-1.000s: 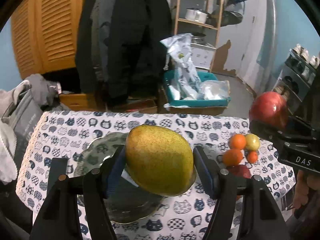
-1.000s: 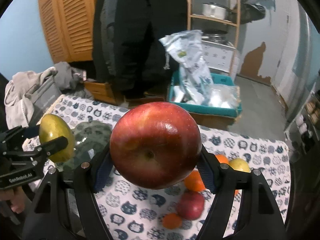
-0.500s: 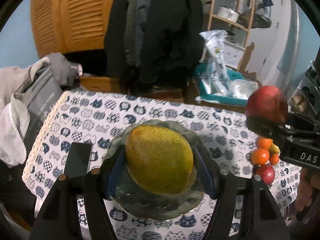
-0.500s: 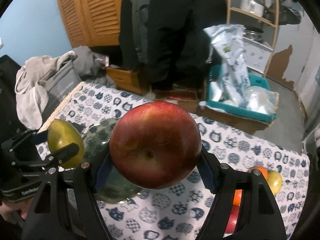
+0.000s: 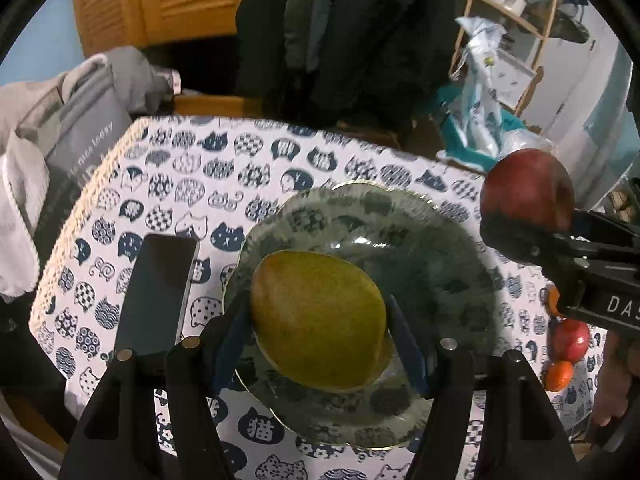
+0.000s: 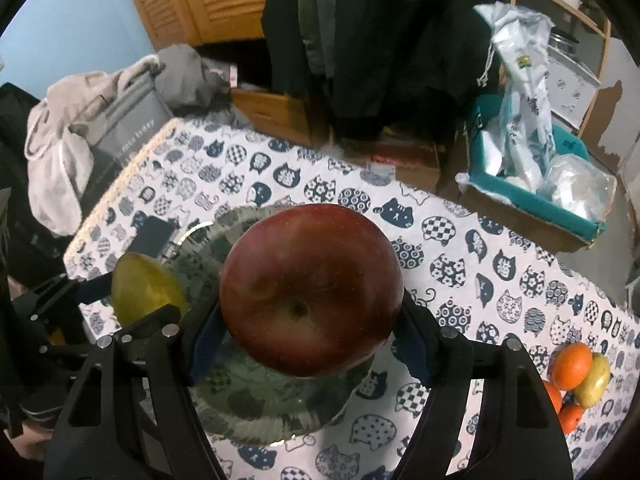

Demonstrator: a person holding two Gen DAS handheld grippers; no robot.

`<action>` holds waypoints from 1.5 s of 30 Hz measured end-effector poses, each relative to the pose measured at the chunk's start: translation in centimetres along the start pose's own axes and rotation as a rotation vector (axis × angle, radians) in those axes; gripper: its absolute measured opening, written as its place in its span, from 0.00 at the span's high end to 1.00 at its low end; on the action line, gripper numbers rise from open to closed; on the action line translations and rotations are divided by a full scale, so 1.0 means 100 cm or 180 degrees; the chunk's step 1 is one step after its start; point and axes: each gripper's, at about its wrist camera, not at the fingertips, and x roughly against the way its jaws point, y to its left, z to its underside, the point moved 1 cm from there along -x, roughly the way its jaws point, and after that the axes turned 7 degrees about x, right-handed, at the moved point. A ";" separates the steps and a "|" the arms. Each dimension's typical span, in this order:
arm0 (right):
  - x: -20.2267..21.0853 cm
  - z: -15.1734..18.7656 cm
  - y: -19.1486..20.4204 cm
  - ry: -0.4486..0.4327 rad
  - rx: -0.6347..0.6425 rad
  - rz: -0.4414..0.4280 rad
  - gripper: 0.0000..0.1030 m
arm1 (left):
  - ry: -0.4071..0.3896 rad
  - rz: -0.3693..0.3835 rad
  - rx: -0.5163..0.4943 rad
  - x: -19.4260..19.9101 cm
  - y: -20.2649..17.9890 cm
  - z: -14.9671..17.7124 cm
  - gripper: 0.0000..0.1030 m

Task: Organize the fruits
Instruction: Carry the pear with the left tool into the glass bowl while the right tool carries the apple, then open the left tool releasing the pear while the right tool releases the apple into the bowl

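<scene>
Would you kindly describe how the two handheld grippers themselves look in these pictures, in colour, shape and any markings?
Both grippers, left gripper and right gripper, are matte black frames with triangular cut-outs and small silver bolt heads. Their fingers carry dark blue pads. Seen from the left wrist view, the right gripper's body bears the white letters "DAS". No cables or sleeves are visible.

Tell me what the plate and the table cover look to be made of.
Plate: likely glass, glossy and see-through, since the cat print shows through it; gold-looking rim. Table cover: looks like printed woven cloth, matte, with a textured weave along its edge, though coated fabric cannot be ruled out.
</scene>
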 end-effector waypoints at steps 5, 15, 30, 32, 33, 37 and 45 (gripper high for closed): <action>-0.024 0.007 -0.001 0.0172 -0.0012 -0.0006 0.27 | 0.0186 -0.0027 0.0049 -0.029 0.008 0.005 0.33; -0.051 0.018 0.000 0.0371 0.0013 -0.0034 0.27 | 0.0489 -0.0074 0.0051 -0.066 0.011 0.018 0.33; -0.055 0.019 -0.002 0.0422 -0.0043 -0.0067 0.27 | 0.0454 -0.0106 -0.0016 -0.063 0.004 0.010 0.23; -0.055 0.018 -0.003 0.0420 -0.0060 -0.0067 0.27 | 0.0379 -0.0156 -0.0058 -0.055 0.003 0.008 0.16; -0.055 0.018 -0.004 0.0420 -0.0068 -0.0067 0.27 | 0.0347 -0.0171 -0.0062 -0.050 0.004 0.007 0.16; -0.058 0.016 -0.002 0.0445 -0.0058 -0.0066 0.27 | 0.0354 -0.0191 0.0023 -0.039 0.015 0.005 0.16; -0.078 0.021 0.020 0.0632 0.0128 -0.0083 0.27 | 0.0210 -0.0322 0.0267 -0.014 0.042 0.003 0.02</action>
